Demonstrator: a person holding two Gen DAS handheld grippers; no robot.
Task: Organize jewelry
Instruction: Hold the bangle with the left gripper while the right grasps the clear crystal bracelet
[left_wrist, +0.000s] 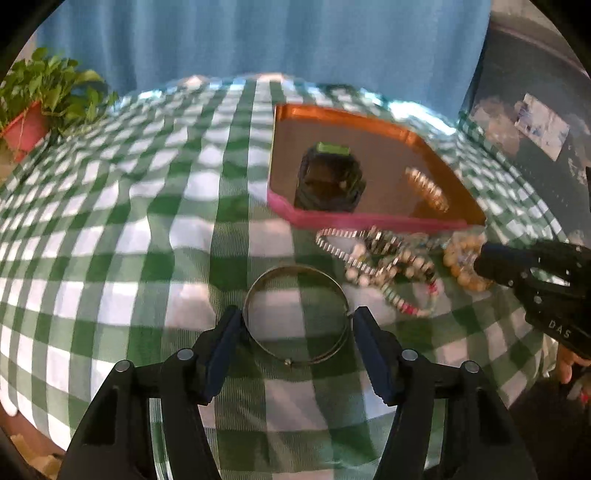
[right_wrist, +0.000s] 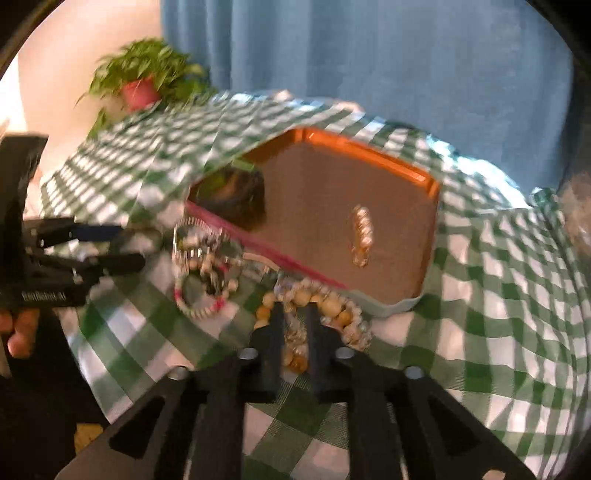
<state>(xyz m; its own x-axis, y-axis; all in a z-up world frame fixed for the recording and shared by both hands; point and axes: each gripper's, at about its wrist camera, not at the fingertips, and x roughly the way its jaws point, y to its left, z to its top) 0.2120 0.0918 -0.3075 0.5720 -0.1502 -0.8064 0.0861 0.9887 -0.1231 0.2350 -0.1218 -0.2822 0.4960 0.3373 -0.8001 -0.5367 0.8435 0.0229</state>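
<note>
Left wrist view has the left gripper (left_wrist: 297, 325) with its jaws spread wide on either side of a thin round metal bangle (left_wrist: 295, 317) lying flat on the green-and-white checked cloth of the desk (left_wrist: 110, 221); the blue pads sit just beside the ring's rim, and I cannot tell whether they touch it. Right wrist view shows the right gripper (right_wrist: 295, 314) with jaws drawn narrow, clamped on a cream-and-tan beaded bracelet (right_wrist: 332, 306) at the near edge of the tray. Just beyond the bangle lies a tangled heap of silver and bead bracelets (left_wrist: 384, 266), off the tray. Behind that sits the flat orange tray with a pink front rim (left_wrist: 332, 218), holding one pale beaded bracelet (left_wrist: 428, 188) and a dark boxy object with a green top (left_wrist: 328, 181). I judge the task early: one piece is tidied, and the bangle, the gripped bracelet and the heap remain
</note>
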